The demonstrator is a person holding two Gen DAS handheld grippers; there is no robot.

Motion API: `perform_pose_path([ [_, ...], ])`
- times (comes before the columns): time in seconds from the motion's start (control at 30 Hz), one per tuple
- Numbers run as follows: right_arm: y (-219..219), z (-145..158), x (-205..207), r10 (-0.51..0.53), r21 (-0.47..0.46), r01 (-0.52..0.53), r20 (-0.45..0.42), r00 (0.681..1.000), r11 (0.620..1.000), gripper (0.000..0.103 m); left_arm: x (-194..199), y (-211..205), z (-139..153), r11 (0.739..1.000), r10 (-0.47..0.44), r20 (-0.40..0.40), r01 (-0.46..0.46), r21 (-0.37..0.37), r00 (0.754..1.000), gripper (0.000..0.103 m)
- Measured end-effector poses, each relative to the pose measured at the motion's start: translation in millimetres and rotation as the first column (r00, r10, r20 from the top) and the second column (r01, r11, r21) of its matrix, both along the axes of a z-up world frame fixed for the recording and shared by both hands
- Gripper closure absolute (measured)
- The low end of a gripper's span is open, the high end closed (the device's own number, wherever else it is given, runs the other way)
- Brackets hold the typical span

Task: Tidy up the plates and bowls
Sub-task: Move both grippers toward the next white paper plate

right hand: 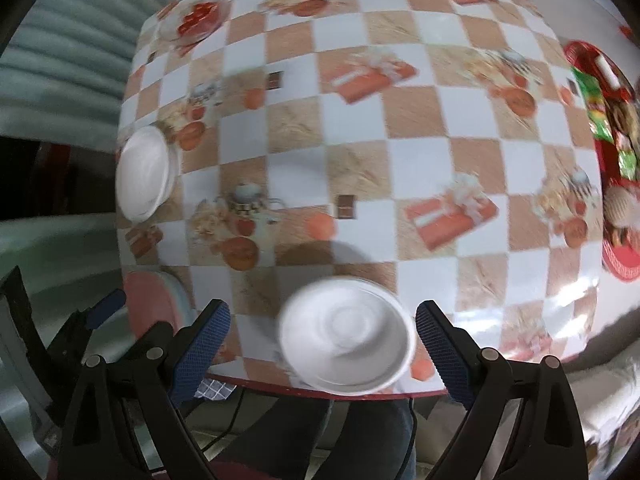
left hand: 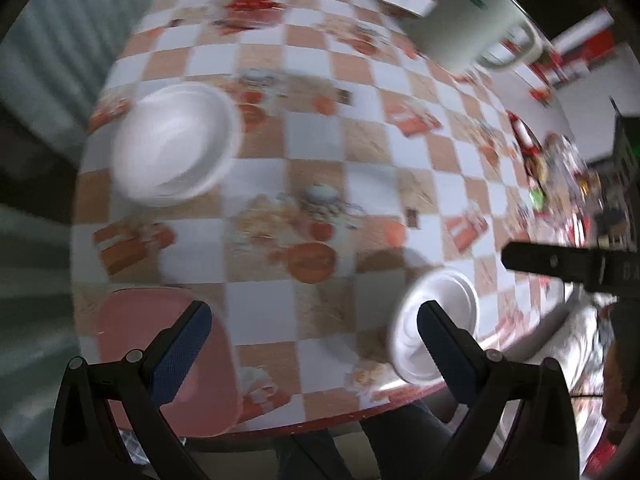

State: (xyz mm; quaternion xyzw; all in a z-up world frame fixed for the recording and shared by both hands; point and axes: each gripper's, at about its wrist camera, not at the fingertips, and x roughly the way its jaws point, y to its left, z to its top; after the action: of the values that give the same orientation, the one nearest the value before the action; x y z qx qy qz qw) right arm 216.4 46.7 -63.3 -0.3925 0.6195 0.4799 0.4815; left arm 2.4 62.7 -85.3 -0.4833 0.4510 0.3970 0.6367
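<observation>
Left wrist view: the left gripper (left hand: 314,320) hangs above the near edge of the table (left hand: 312,148), pointing steeply down, its 2 blue-padded jaws spread as wide as they go with nothing between them. A stack of white bowls (left hand: 176,144) sits toward the table's far left side. A pink plate (left hand: 160,356) lies at the near left corner, partly under the left jaw in the picture. A small white bowl (left hand: 436,332) sits at the near edge to the right, and a pale mug (left hand: 468,20) stands far back. The frame is blurred.

Right wrist view: the right gripper (right hand: 322,340) is above the same near edge, jaws wide apart and holding nothing. The small white bowl (right hand: 346,344) shows between the pads in the picture, but neither pad touches it. The bowl stack (right hand: 146,174) is at the left edge, the pink plate (right hand: 156,300) at the near left, and a red tray of sweets (right hand: 616,168) lies along the right edge.

Judging from this, 1 loose bowl remains to be joined to the stack. To do it well, I would lower the right gripper until 1 pad is inside the rim and 1 outside, pinch the wall firmly, lift clear of the table edge, carry it left and seat it level into the stack, keeping the left gripper out of the path.
</observation>
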Motion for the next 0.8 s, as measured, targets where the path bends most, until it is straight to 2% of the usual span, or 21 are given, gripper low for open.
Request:
perform_pose_path([
  [0.23, 38.3, 8.3, -38.9, 0.085, 0.040, -0.086, 0.016, 0.996, 0.996, 0.008, -46.9, 32.4, 12.4, 0.984, 0.176, -0.040, -0.175, 0.022, 0.984, 0.000],
  [0.37, 60.4, 7.3, -60.5, 0.113, 0.060, -0.114, 0.008, 0.994, 0.992, 0.008, -65.9, 53.0, 9.2, 0.970, 0.242, -0.108, -0.238, 0.048, 0.964, 0.000],
  [0.57, 84.9, -16.6, -98.0, 0.159, 0.044, -0.159, -0.004, 0.987, 0.986, 0.008, -86.7, 85.5, -6.7, 0.959, 0.281, -0.202, -0.266, 0.098, 0.938, 0.000],
  [0.8, 110.2, -48.0, -115.5, 0.085, 0.026, -0.085, -0.018, 0.996, 0.996, 0.008, -99.7, 113.8, -30.3, 0.954, 0.297, -0.292, -0.270, 0.130, 0.909, 0.000],
])
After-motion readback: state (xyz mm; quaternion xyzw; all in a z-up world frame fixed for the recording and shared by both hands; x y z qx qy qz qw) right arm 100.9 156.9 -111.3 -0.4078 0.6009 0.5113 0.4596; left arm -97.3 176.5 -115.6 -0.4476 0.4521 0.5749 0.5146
